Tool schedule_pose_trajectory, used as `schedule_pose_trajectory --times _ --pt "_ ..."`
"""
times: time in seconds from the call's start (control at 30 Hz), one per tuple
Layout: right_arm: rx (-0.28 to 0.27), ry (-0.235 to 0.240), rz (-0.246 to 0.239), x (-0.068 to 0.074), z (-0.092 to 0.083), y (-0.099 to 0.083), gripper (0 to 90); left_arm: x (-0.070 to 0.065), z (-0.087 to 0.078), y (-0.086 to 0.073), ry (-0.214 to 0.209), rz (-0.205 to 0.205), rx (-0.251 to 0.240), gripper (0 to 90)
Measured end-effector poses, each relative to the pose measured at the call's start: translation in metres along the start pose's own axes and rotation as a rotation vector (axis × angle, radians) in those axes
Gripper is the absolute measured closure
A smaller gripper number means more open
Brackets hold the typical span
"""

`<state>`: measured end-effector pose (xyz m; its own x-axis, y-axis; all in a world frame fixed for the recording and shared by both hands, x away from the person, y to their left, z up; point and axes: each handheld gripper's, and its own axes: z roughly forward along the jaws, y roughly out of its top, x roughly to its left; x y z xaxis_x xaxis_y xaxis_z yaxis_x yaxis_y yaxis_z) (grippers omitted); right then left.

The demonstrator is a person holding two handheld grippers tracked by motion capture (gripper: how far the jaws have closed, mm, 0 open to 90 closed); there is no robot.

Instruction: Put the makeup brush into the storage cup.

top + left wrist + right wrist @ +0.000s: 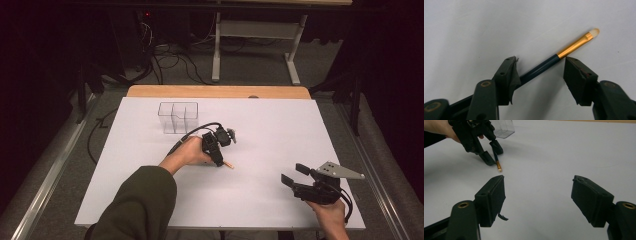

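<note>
Partly hidden, the brush (554, 60) handle runs behind the left hand-held gripper (540, 67).

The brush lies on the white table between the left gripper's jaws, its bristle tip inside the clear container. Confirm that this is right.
Not quite. The brush does lie on the white table between the jaws of the left gripper, but its bristle tip rests on the bare tabletop, not in the clear container, which stands apart, farther back. The high view shows the gap; the left gripper view shows the tip on the table.
</note>
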<state>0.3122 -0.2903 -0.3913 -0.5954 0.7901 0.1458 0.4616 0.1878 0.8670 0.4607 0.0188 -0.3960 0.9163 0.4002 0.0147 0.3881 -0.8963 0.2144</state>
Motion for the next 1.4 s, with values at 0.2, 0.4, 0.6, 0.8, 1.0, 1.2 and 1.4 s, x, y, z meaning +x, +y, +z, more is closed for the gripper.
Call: schedule_pose_trajectory --times 0.2,0.4,0.6,0.8,1.0,1.2,1.4 --pt "0.002 0.0 0.0 0.0002 0.0004 0.0 28.7 -0.0024 -0.0007 0.0003 -0.011 0.006 0.002 53.9" --pt "0.003 0.001 -0.003 0.0004 0.0008 -0.0001 28.7 -0.0025 -0.0018 -0.0002 -0.018 -0.005 0.011 62.5" --pt "0.003 0.004 -0.005 0.0007 0.0008 0.0 28.7 -0.003 -0.0023 -0.0002 -0.02 -0.027 0.019 68.4" --pt "0.003 0.002 -0.001 0.0003 0.0007 0.0 28.7 -0.002 -0.0026 -0.001 -0.022 -0.042 0.02 73.3" --pt "0.006 0.002 -0.003 0.0004 0.0009 -0.0002 28.7 -0.0009 -0.0028 -0.0024 -0.02 -0.065 0.016 77.5" --pt "0.006 0.003 -0.001 0.0008 0.001 -0.0001 28.7 -0.0006 -0.0025 -0.0028 -0.016 -0.084 0.013 81.4" --pt "0.006 0.003 -0.001 0.0008 0.0011 -0.0002 28.7 -0.0018 -0.003 -0.002 -0.004 -0.058 0.025 81.7"
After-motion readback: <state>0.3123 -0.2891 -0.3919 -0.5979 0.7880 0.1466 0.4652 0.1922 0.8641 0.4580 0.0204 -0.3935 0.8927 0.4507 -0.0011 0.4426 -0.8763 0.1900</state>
